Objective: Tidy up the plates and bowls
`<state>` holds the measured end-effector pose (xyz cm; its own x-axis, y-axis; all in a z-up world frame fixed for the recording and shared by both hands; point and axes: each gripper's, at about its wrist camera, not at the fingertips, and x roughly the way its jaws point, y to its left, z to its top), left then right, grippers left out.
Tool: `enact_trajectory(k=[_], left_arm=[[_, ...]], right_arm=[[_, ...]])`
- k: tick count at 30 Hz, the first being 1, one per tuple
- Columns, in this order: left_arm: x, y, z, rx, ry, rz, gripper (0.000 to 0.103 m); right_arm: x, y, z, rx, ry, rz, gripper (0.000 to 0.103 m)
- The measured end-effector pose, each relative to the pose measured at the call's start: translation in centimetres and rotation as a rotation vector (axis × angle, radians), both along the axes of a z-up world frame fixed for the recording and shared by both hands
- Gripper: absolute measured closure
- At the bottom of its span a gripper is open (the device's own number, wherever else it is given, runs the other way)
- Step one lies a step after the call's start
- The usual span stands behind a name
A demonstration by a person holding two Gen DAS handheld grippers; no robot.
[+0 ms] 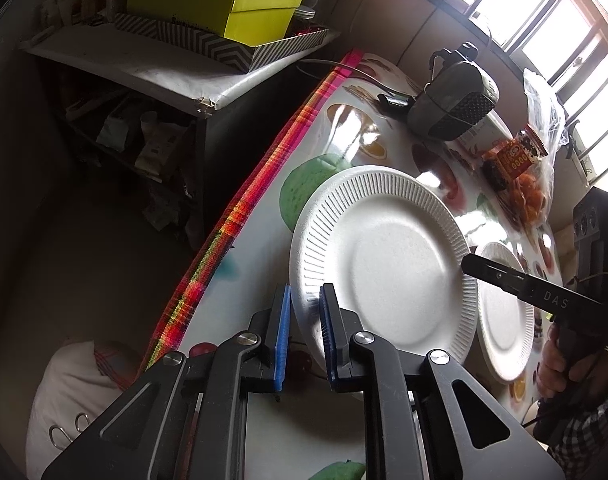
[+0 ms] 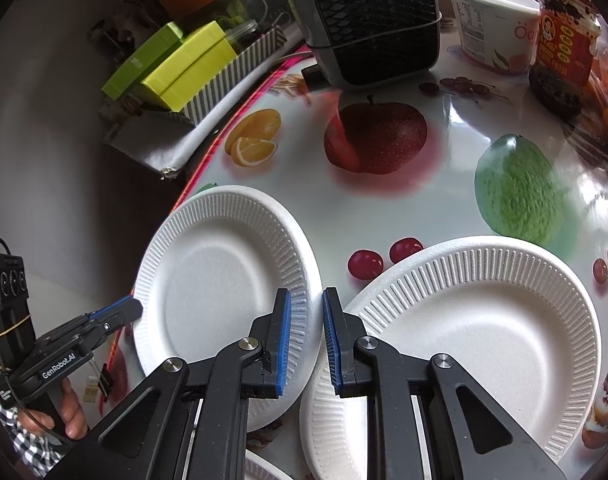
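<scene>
A white paper plate [image 1: 384, 256] [image 2: 223, 280] with a ribbed rim sits on the fruit-print table near its left edge. My left gripper [image 1: 306, 292] [image 2: 131, 308] is shut on its near-left rim, the rim pinched between the blue pads. On the opposite rim, my right gripper [image 2: 307, 294] [image 1: 470, 262] is shut as well. A second white plate [image 2: 484, 320] [image 1: 502, 320] lies flat just to the right, partly under the right gripper's finger. A person's hand holds each gripper handle.
A grey fan heater [image 2: 368, 20] [image 1: 452, 100] stands at the back of the table. Beside it are a white tub [image 2: 488, 28], a red-labelled jar [image 2: 560, 48] and a bag of oranges [image 1: 532, 196]. The table's plaid edge [image 1: 231, 220] runs left, next to a shelf with yellow-green boxes [image 1: 215, 4].
</scene>
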<state>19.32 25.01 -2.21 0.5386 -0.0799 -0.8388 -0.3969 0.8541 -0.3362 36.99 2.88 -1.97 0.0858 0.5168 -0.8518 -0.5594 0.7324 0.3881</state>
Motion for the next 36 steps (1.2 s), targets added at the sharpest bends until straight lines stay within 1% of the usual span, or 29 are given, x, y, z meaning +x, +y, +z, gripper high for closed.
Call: enact_trajectory(k=[15, 36], left_arm=[[-1.4, 0.3, 1.2, 0.023, -0.014, 0.01, 0.088], [-4.7, -0.7, 2.9, 0.029, -0.043, 0.005, 0.088]], right_arm=[[-1.3, 0.1, 0.7, 0.024, 0.003, 0.011, 0.087], [-4.3, -1.1, 3.2, 0.043, -0.027, 0.021, 0.087]])
